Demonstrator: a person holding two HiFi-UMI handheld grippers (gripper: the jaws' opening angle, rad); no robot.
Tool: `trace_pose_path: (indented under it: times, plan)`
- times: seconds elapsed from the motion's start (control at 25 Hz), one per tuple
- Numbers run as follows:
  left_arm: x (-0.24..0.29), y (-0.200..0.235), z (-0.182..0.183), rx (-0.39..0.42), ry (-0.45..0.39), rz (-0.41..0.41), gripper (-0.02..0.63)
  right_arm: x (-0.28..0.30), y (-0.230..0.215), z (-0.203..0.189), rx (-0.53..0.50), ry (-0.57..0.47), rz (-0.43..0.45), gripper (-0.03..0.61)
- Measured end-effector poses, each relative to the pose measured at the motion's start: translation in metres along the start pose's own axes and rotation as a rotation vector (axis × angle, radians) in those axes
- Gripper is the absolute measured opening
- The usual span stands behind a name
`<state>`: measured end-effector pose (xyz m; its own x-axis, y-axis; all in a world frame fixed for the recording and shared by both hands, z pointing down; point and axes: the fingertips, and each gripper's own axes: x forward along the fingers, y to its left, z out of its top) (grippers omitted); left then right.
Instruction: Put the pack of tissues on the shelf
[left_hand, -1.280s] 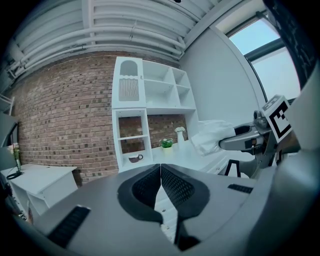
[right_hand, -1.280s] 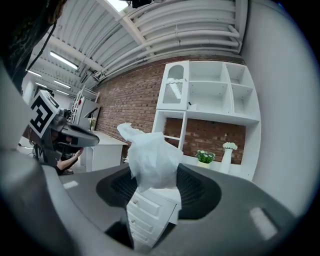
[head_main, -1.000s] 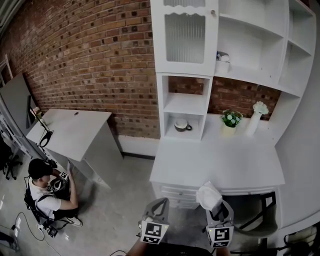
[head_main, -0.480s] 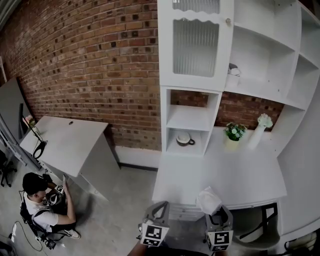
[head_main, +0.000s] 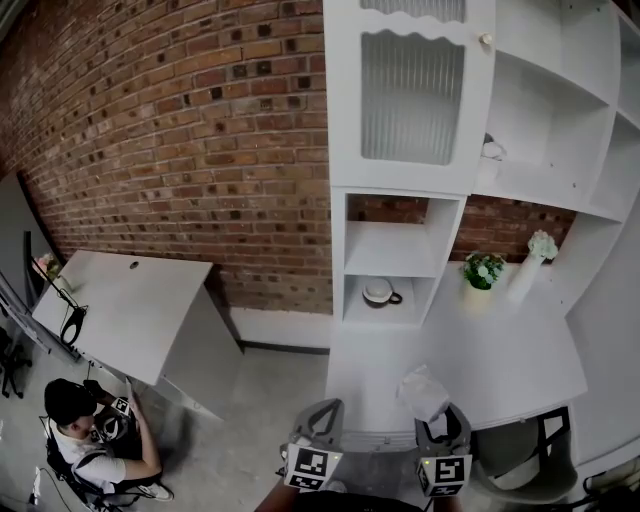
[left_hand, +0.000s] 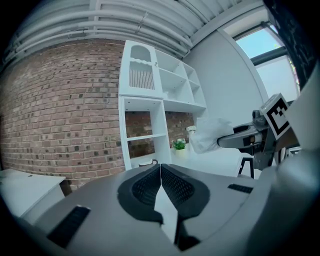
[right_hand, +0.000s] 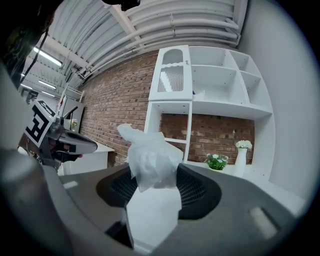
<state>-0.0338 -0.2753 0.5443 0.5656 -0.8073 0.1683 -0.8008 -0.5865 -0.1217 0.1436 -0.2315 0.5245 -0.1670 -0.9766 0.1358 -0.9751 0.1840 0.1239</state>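
Observation:
The pack of tissues (head_main: 422, 392) is white and crumpled, and my right gripper (head_main: 439, 424) is shut on it, holding it over the front edge of the white desk (head_main: 510, 352). In the right gripper view the pack (right_hand: 152, 157) stands up between the pads of that gripper (right_hand: 153, 192). My left gripper (head_main: 319, 421) hangs beside it on the left, shut with nothing in it; its pads (left_hand: 172, 184) meet at the tips. The white shelf unit (head_main: 392, 236) rises beyond the desk, its open cubbies facing me.
A cup (head_main: 380, 292) sits in the lower cubby. A small plant (head_main: 483, 270) and a white vase (head_main: 540, 250) stand on the desk's back. A glass-door cabinet (head_main: 411, 96) tops the shelves. A person (head_main: 85, 445) sits on the floor by a tilted table (head_main: 120, 310).
Both grippers have moved forward toward the desk and shelf unit, which now looks larger and nearer. The tissues stay in the right gripper.

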Motion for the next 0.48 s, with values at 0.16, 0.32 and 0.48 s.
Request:
trace_pose_path:
  times: [0.16,0.32,0.48]
  plan:
    - [0.014,0.020,0.003,-0.002,-0.011,-0.006,0.011,0.028,0.004,0.020,-0.005,-0.042,-0.002,0.225]
    - [0.022,0.029,0.002,-0.007,-0.001,-0.017,0.011,0.054,-0.005,0.035,0.000,-0.073,-0.009,0.225]
    - [0.031,0.041,0.006,-0.012,-0.017,-0.012,0.011,0.082,-0.017,0.056,0.004,-0.115,-0.021,0.225]
